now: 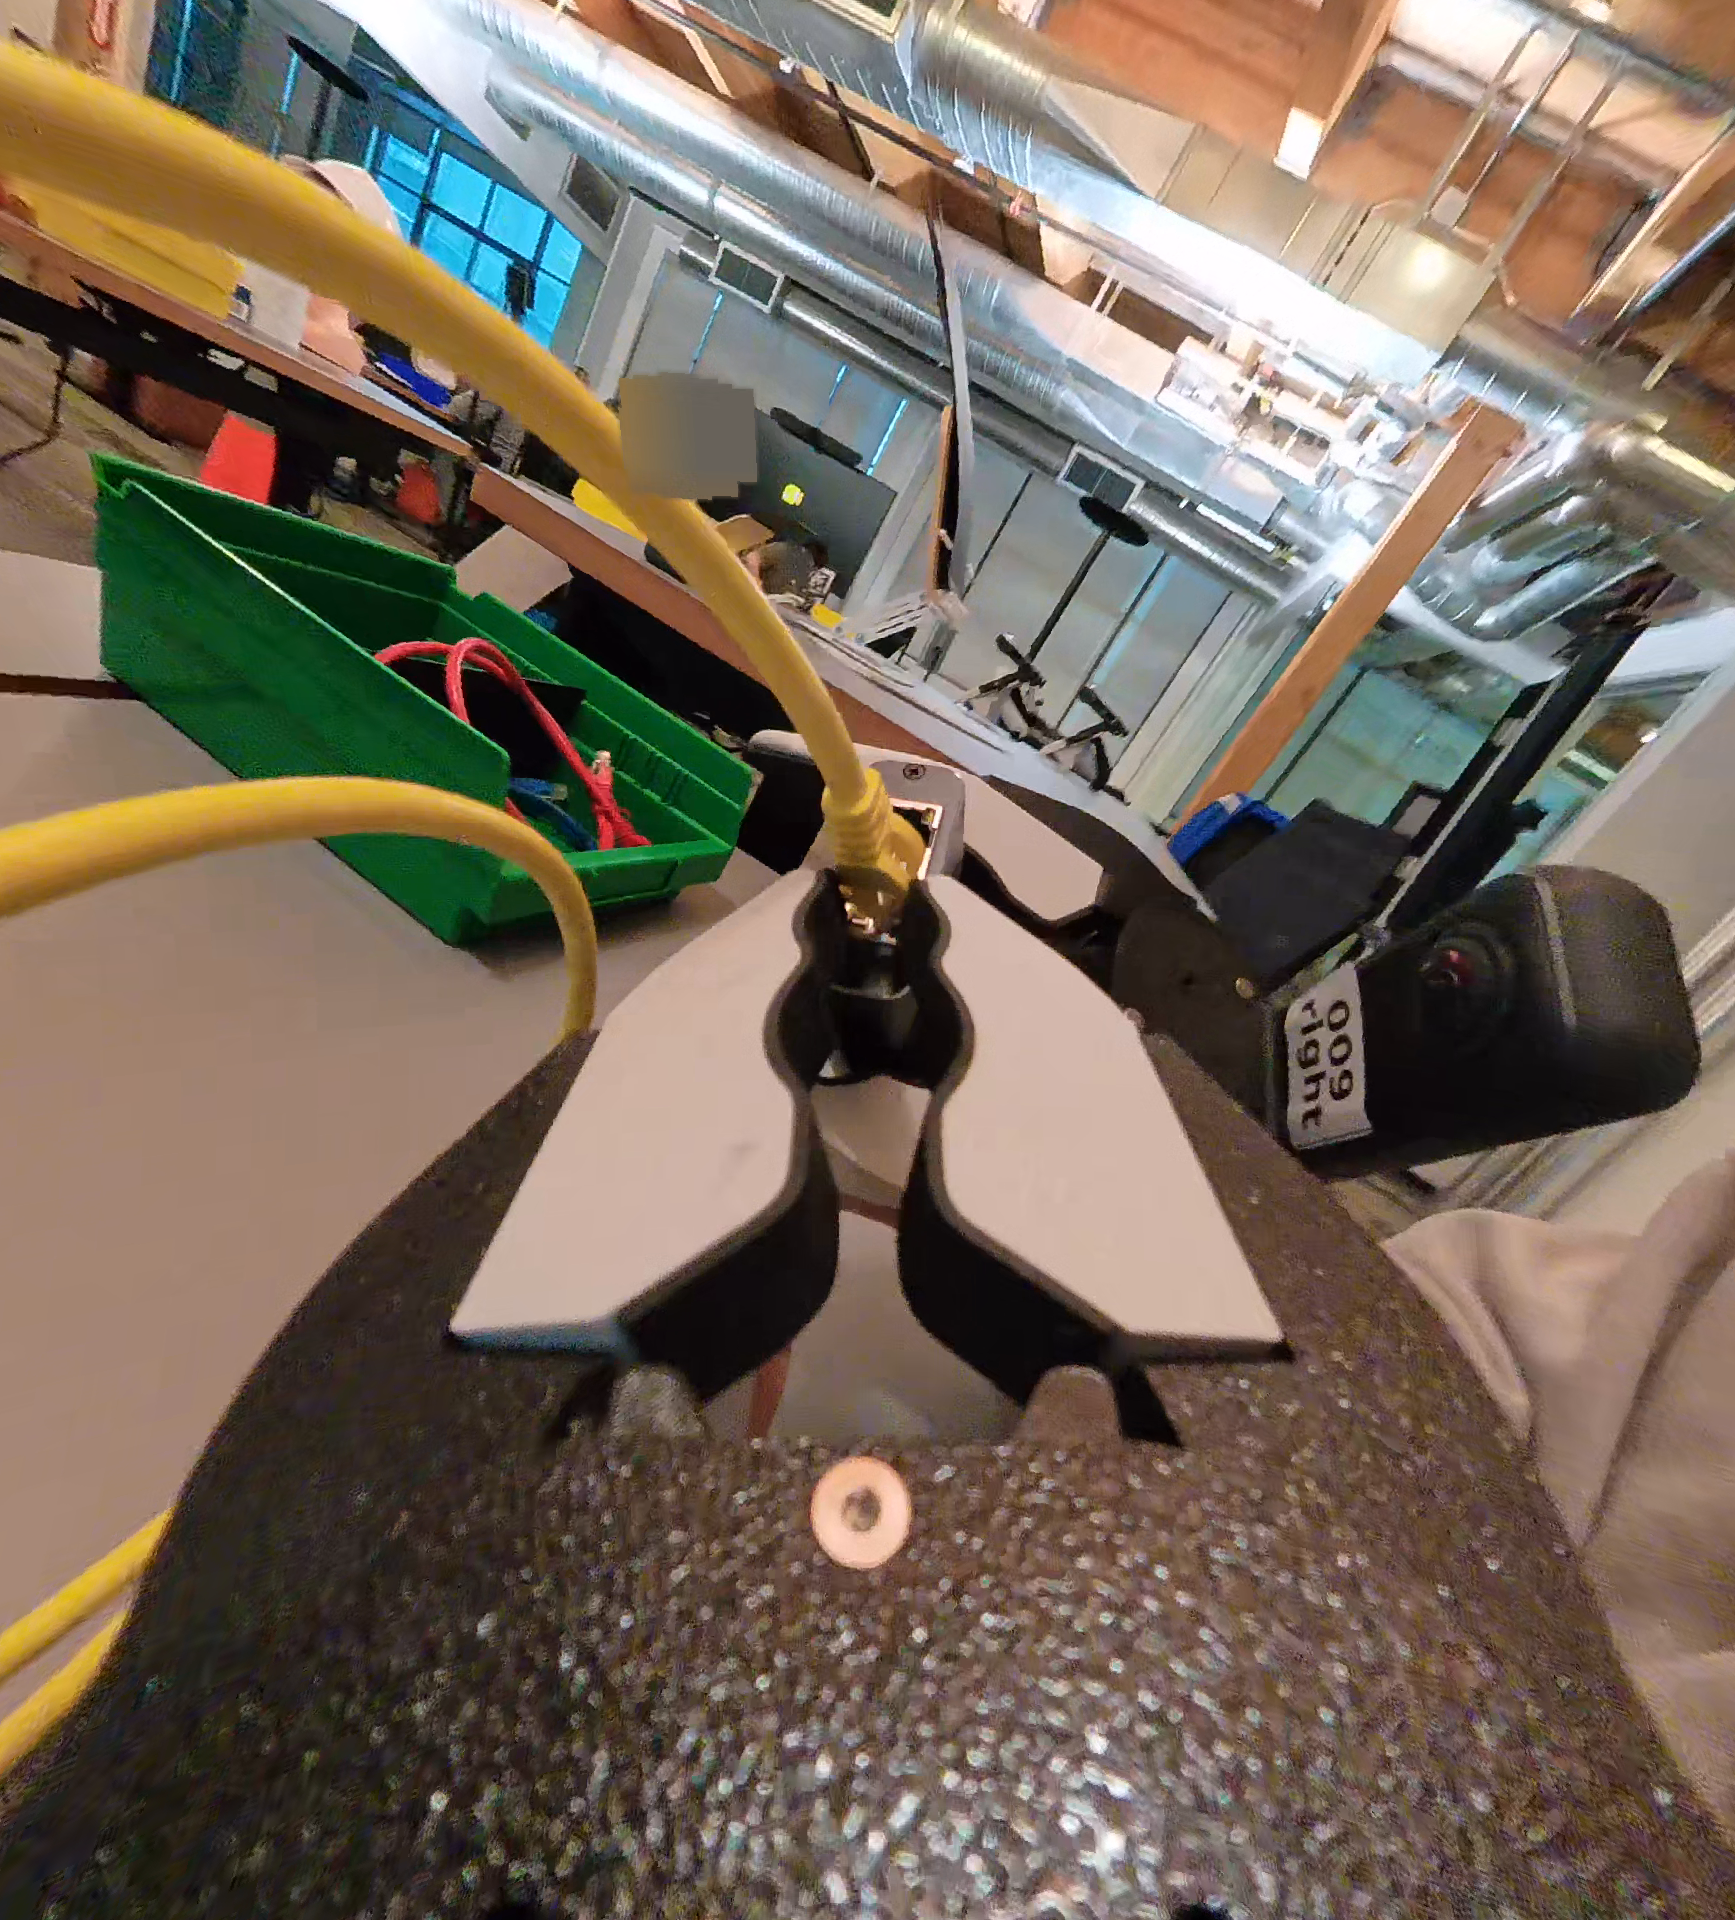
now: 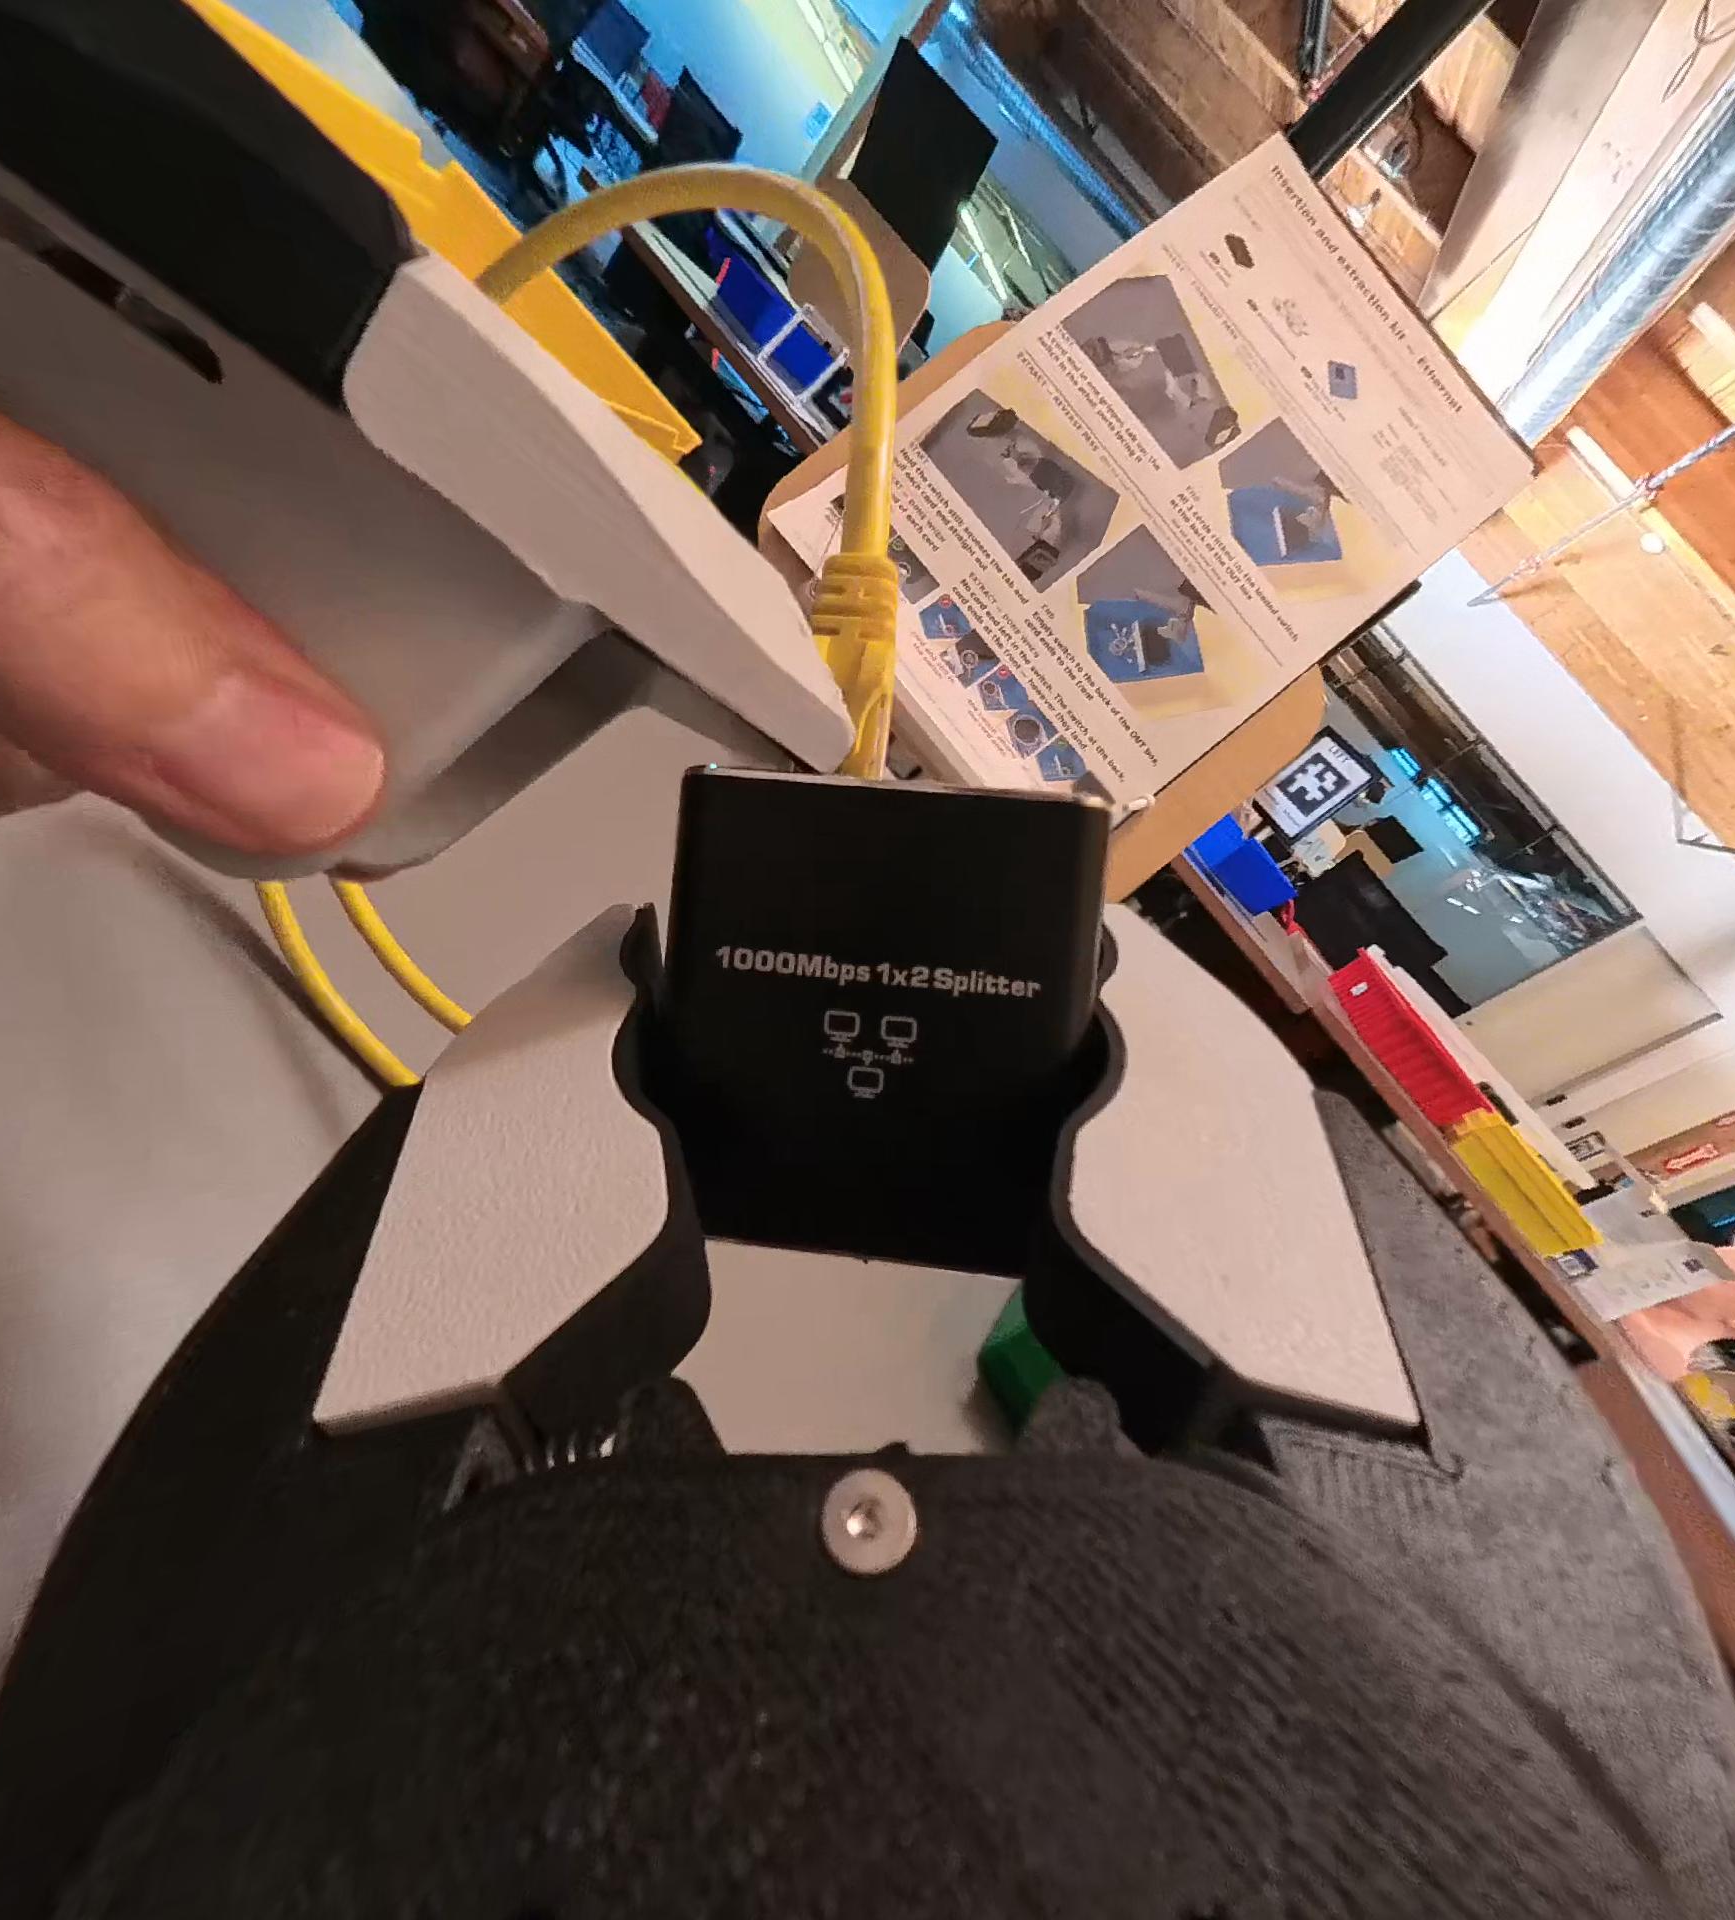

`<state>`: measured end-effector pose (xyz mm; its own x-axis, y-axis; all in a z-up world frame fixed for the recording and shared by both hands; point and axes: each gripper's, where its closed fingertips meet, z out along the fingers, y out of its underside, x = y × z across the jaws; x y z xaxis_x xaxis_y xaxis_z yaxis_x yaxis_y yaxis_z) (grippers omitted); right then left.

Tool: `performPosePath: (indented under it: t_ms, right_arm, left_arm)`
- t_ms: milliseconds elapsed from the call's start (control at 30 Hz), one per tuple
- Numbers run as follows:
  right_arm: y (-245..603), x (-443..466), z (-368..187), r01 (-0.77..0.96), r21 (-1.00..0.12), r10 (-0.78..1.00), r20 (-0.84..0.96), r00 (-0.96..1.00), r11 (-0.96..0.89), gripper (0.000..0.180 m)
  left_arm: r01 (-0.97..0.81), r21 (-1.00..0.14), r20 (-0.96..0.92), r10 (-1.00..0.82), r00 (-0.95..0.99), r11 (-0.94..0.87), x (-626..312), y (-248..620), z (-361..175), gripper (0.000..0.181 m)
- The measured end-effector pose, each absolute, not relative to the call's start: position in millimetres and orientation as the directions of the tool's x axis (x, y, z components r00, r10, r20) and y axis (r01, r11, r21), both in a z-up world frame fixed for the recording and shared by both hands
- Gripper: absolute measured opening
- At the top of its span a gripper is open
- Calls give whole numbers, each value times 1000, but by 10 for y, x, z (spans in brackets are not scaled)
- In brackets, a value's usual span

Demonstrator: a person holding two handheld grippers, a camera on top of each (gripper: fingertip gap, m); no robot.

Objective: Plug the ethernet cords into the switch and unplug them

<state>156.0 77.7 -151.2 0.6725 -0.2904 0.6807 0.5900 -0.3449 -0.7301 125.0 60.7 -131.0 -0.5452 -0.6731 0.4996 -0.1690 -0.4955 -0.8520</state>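
Now we have the left tongs (image 1: 868,940) clenched on the plug of the yellow cord (image 1: 738,582), right at the top edge of the switch (image 2: 884,1029), which the right tongs (image 2: 873,1049) grip by its sides above the table (image 1: 167,1143). Left of the switch sits a green bin (image 1: 323,665) of spare cords. We judge the plug is at a port; next comes a straight push or pull. The port itself is hidden, so seating is unclear.
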Motion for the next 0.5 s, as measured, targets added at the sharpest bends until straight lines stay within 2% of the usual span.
performPosePath:
  t_ms: [67,167,200,267,333,500]
  right_arm:
    - [776,1562,-1512,581,-743,-291,666,686,-332,77]
    - [822,1435,-1535,652,-699,-229,714,662,-295,77]
    - [823,1412,-1507,653,-694,-266,720,641,-303,77]
    - [764,1366,-1230,558,-807,-326,589,740,-193,77]
    - [621,1541,-1071,546,-815,-379,576,724,-194,77]
    - [564,1755,-1249,415,-894,-346,447,825,-168,77]
  left_arm:
    - [-146,-889,441,-725,-529,-434,1261,609,-1298,11]
    - [-85,-871,452,-720,-527,-484,1270,742,-1154,11]
    - [-137,-875,458,-703,-545,-464,1283,719,-1192,12]
    - [-128,-901,419,-752,-509,-415,1270,771,-1216,11]
    - [-76,-917,375,-779,-503,-392,1234,806,-1125,11]
    - [-25,-984,166,-874,-457,-174,1299,786,-893,11]
